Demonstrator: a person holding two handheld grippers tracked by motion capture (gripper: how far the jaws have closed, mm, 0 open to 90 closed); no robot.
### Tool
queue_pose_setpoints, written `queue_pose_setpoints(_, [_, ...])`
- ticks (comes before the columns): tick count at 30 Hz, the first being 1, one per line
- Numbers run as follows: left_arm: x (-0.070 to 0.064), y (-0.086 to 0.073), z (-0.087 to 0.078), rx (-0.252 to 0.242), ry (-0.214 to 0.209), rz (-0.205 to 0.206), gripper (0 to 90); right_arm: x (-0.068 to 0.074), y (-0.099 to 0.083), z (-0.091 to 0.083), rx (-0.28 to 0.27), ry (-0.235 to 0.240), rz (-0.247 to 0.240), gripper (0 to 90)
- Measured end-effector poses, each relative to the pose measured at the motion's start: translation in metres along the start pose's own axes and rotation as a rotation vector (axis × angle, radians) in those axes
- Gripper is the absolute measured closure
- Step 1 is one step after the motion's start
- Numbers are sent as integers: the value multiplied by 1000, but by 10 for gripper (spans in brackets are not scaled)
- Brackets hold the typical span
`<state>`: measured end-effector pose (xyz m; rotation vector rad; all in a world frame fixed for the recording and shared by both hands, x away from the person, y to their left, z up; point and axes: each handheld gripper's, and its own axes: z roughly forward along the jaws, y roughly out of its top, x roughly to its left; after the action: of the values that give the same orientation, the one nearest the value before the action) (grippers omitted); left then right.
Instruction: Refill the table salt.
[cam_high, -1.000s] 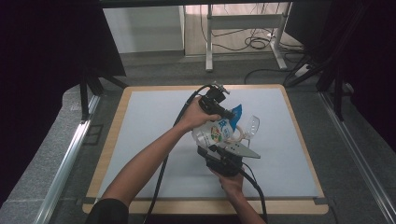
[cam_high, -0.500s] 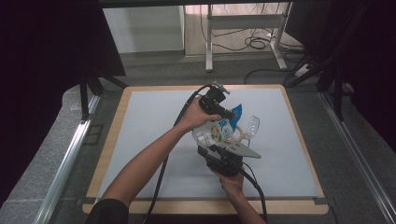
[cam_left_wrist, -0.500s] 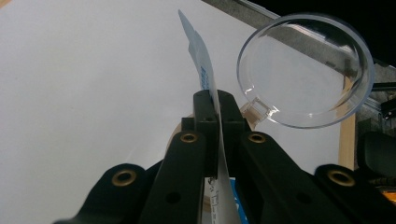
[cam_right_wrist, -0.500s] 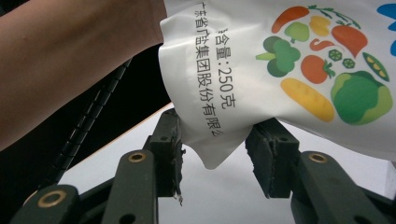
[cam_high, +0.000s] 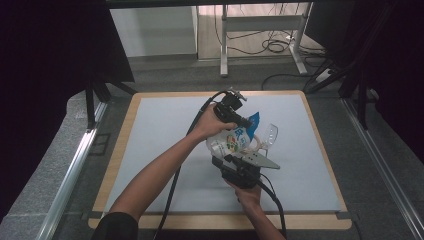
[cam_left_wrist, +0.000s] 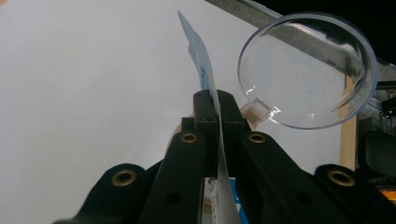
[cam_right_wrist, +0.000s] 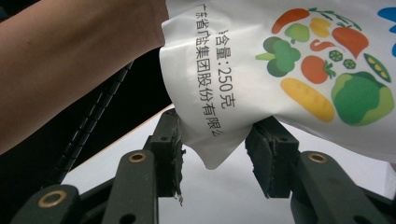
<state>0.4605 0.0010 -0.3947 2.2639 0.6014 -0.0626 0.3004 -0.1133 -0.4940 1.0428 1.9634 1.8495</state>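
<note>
Left tool (cam_left_wrist: 218, 122) clamped on pouch (cam_left_wrist: 201, 70) edge, right tool (cam_right_wrist: 212, 154) apart around its corner, glass (cam_left_wrist: 306, 70) beside.

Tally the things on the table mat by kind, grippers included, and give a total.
Printed pouch: 1
Clear stemmed glass: 1
Hand-held grippers: 2, the left gripper with its fingers shut on the pouch's top edge, the right gripper with its fingers open around the pouch's bottom corner
Total: 4

Looks like a lab recording bay: black curtains (cam_high: 50, 60), taped white work mat (cam_high: 165, 145), floor cables (cam_high: 275, 46), metal frame rails (cam_high: 70, 175).
</note>
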Motion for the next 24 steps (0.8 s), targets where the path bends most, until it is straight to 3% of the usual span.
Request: queue_pose_setpoints(24, [0, 2, 1, 9, -3, -1, 899, 0, 2, 0, -3, -2, 4, 580])
